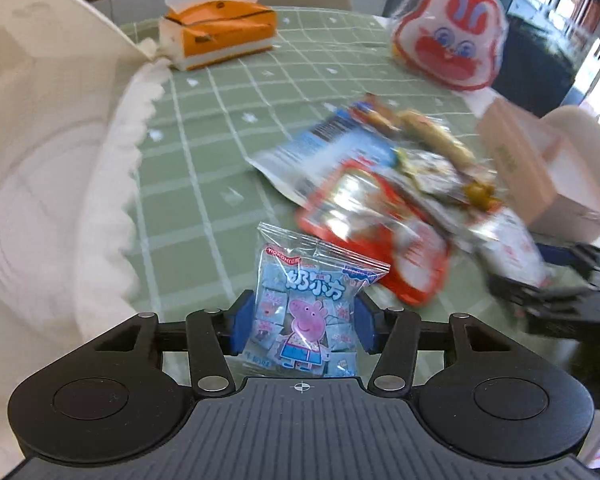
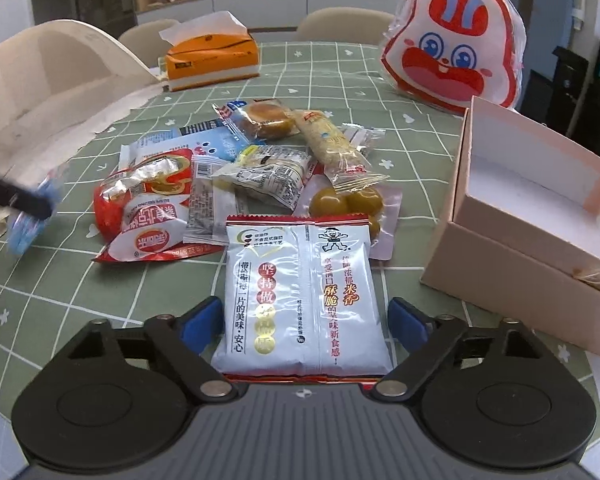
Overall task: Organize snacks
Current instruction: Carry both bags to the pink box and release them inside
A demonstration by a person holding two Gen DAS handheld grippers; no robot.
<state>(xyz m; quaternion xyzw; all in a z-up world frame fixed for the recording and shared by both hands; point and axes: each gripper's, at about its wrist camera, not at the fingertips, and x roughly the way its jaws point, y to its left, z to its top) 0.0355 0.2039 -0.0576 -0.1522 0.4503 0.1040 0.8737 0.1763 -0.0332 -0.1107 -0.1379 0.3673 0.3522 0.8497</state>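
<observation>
My left gripper (image 1: pixel 303 322) is shut on a small blue Peppa Pig candy bag (image 1: pixel 308 312) and holds it above the green checked tablecloth (image 1: pixel 204 168), left of the snack pile (image 1: pixel 388 184). My right gripper (image 2: pixel 306 324) is shut on a white rice-cracker packet (image 2: pixel 300 292) with red edges, in front of the pile of several snack packets (image 2: pixel 228 168). An open pink box (image 2: pixel 532 220) stands to its right. The left gripper shows blurred at the left edge of the right wrist view (image 2: pixel 24 200). The right gripper shows at the right edge of the left wrist view (image 1: pixel 556 292).
A white fabric basket (image 1: pixel 40 140) stands at the left. An orange tissue box (image 2: pixel 212 58) sits at the back. A red and white rabbit-face bag (image 2: pixel 456 40) stands at the back right. Chairs stand behind the table.
</observation>
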